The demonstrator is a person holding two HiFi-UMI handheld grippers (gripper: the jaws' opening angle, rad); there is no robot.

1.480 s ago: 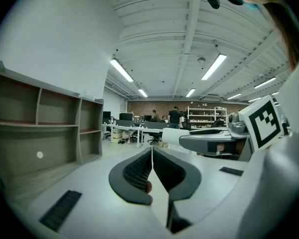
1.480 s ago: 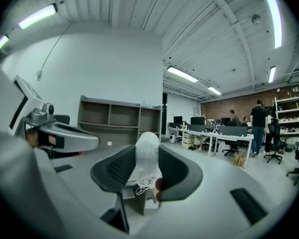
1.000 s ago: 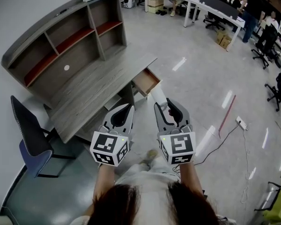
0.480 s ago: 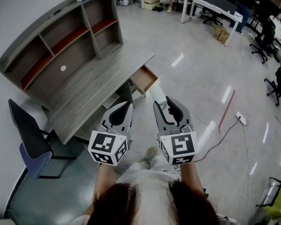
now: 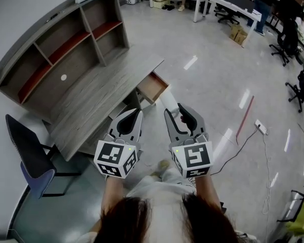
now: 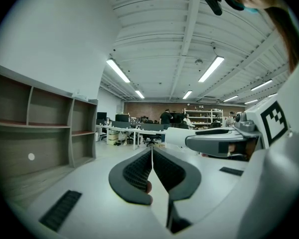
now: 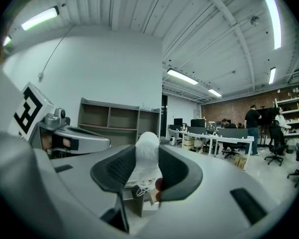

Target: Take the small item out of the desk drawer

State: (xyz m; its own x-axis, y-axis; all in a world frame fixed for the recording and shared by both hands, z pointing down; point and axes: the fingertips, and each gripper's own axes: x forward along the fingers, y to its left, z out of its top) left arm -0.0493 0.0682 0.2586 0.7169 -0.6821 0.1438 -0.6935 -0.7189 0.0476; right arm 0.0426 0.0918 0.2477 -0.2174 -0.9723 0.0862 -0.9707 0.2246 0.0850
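A small white item [image 7: 148,139], soft-looking with thin white cord at its lower end, sits between the pads of my right gripper [image 7: 147,153], which is shut on it. In the head view the white item [image 5: 169,102] sticks out ahead of the right gripper [image 5: 176,110], above the floor and just short of the open desk drawer [image 5: 153,86]. The drawer shows a bare tan inside. My left gripper [image 5: 136,114] hangs beside the right one near the desk's corner. Its jaws [image 6: 152,153] are shut with nothing between them.
The grey wooden desk [image 5: 99,101] carries a shelf hutch [image 5: 55,49] against the wall. A dark chair [image 5: 30,156] stands at the desk's left end. A power strip and cable [image 5: 261,129] lie on the floor to the right. People and office desks [image 5: 228,1] fill the far side.
The desk and drawer have drifted slightly up and left in the head view. Both grippers keep their pose, and the white item stays in the right jaws.
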